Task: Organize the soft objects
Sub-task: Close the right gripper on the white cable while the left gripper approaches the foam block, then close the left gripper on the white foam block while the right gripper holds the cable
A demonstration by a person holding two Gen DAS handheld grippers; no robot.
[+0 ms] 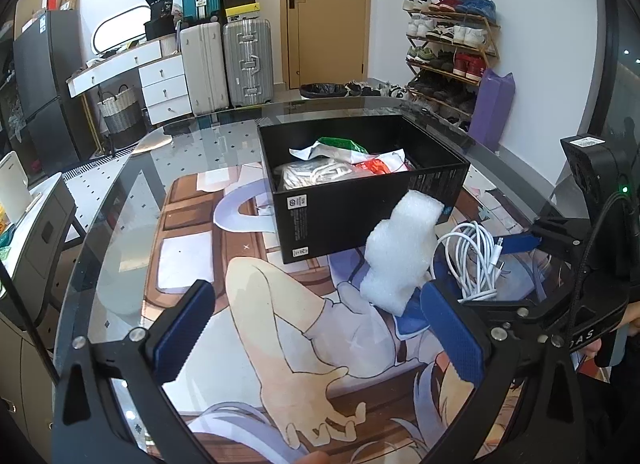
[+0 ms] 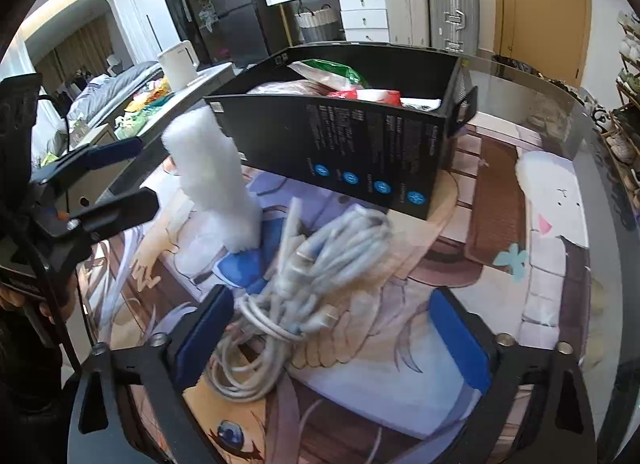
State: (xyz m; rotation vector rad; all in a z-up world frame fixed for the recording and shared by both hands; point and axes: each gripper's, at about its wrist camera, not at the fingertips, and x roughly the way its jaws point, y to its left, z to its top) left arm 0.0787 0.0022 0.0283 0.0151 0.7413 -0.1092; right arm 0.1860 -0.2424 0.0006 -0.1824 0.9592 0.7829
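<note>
A black box (image 1: 340, 220) (image 2: 360, 144) stands on the glass table and holds several plastic bags (image 1: 332, 164). A white foam piece (image 1: 400, 252) (image 2: 218, 180) stands upright beside the box's near corner. A white coiled cable (image 1: 478, 264) (image 2: 304, 288) lies on the table next to the foam. My left gripper (image 1: 320, 336) is open and empty, its right finger just in front of the foam. My right gripper (image 2: 332, 344) is open, with the cable lying between its fingers and against the left pad (image 2: 204, 340). The left gripper also shows in the right wrist view (image 2: 120, 176).
The round glass table (image 1: 120, 224) covers a printed anime mat (image 2: 540, 224). Behind it stand suitcases (image 1: 228, 64), a white dresser (image 1: 160, 80), a shoe rack (image 1: 452, 52) and a purple bag (image 1: 492, 108). A white kettle (image 2: 178, 64) stands on a counter at the left.
</note>
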